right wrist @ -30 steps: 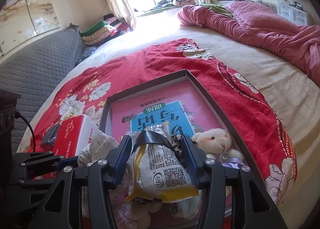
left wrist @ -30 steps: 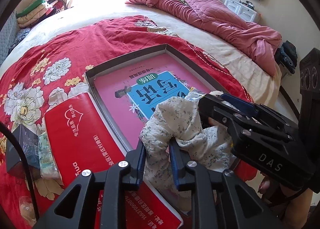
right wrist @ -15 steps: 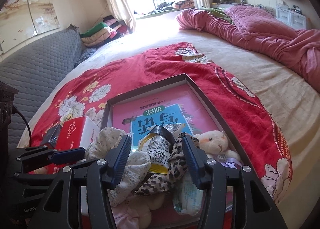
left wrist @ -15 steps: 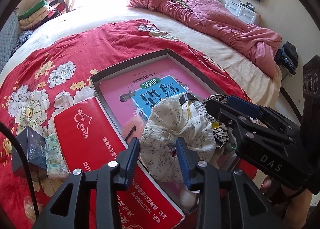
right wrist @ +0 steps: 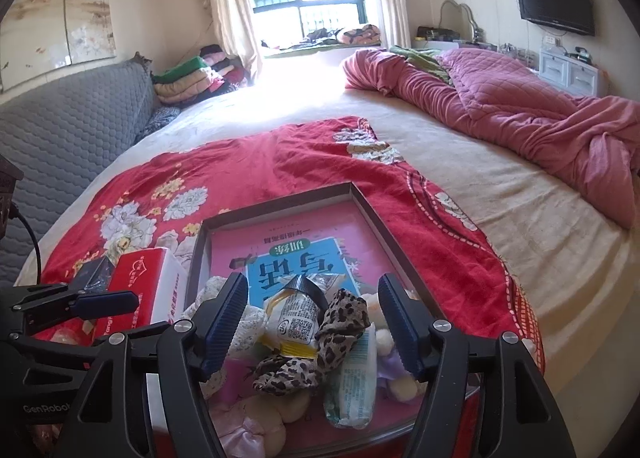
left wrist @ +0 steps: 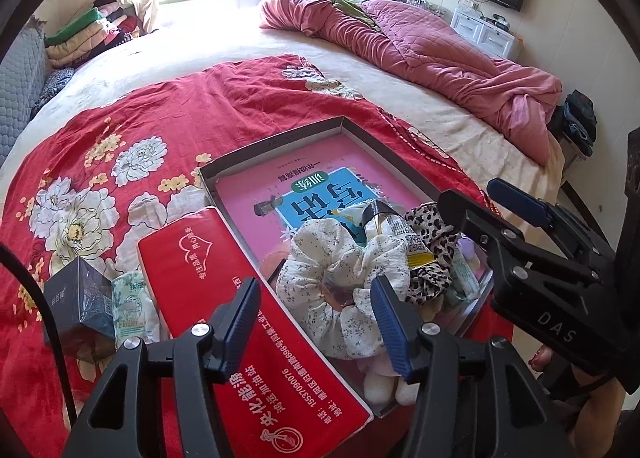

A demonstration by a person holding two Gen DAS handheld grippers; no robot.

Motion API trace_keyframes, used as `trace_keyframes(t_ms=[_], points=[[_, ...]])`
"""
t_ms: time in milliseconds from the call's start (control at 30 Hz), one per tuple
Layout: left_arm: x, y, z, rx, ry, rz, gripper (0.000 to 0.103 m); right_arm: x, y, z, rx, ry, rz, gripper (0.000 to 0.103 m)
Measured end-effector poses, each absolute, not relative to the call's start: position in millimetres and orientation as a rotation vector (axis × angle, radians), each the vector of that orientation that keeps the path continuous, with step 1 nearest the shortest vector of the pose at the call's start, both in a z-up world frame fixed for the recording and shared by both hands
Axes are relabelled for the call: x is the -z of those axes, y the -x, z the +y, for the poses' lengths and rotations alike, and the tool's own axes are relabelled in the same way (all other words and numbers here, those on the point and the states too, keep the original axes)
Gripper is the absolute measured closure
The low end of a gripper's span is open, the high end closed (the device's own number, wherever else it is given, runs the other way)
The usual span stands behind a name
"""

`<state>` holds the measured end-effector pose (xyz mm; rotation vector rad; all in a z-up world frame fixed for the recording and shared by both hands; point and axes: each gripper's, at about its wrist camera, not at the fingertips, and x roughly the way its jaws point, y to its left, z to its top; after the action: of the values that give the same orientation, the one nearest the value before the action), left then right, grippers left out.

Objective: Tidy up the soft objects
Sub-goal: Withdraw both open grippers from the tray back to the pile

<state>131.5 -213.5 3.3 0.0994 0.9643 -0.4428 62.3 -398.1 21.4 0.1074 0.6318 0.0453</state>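
A shallow grey tray [left wrist: 276, 140] lined with a pink book lies on the red floral blanket. At its near end are a white floral scrunchie [left wrist: 340, 258], a yellow-white snack packet [left wrist: 396, 230] and a leopard scrunchie [left wrist: 432, 250]. My left gripper [left wrist: 316, 310] hovers just above the white scrunchie. Its jaws are opening and the pads touch nothing. My right gripper [right wrist: 312, 298] hangs over the snack packet [right wrist: 296, 322] and the leopard scrunchie [right wrist: 320, 342], jaws opening, pads clear of both. A tissue pack [right wrist: 356, 378] and small plush toys [right wrist: 384, 338] lie there too.
A red tissue box [left wrist: 240, 318] sits against the tray's left side, with a dark small box [left wrist: 80, 302] and a tissue pack [left wrist: 132, 310] beyond it. A rumpled pink quilt [left wrist: 440, 58] lies at the back right. A grey padded headboard [right wrist: 60, 130] stands to the left.
The left gripper let go of the white scrunchie and the right one let go of the snack packet. Both items now lie in the tray, and both grippers have opened and risen.
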Motion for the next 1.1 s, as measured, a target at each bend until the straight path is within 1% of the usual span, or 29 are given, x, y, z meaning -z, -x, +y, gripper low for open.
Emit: trace_keyframes(t_ms=[33, 133, 333, 433, 867, 1100], points=[[-5, -130, -211, 0.437, -0.100, 0.959, 0.044, -25, -60, -396, -0.048, -0.096, 0.614, 0.029], [-12, -127, -204, 0.426, -0.096, 0.943, 0.038, -39, -53, -388, -0.057, -0.066, 0.552, 0.029], [-25, -117, -186, 0.395, -0.093, 0.909, 0.036, -56, -44, -372, -0.117, -0.077, 0.491, 0.029], [-31, -113, -174, 0.381, -0.079, 0.898, 0.033, -62, -42, -359, -0.154, -0.062, 0.476, 0.023], [-44, -96, -118, 0.298, -0.042, 0.869, 0.031, -80, -33, -306, -0.277, 0.001, 0.456, 0.023], [-41, -89, -79, 0.239, -0.017, 0.871, 0.031, -83, -28, -269, -0.332, 0.101, 0.462, 0.023]])
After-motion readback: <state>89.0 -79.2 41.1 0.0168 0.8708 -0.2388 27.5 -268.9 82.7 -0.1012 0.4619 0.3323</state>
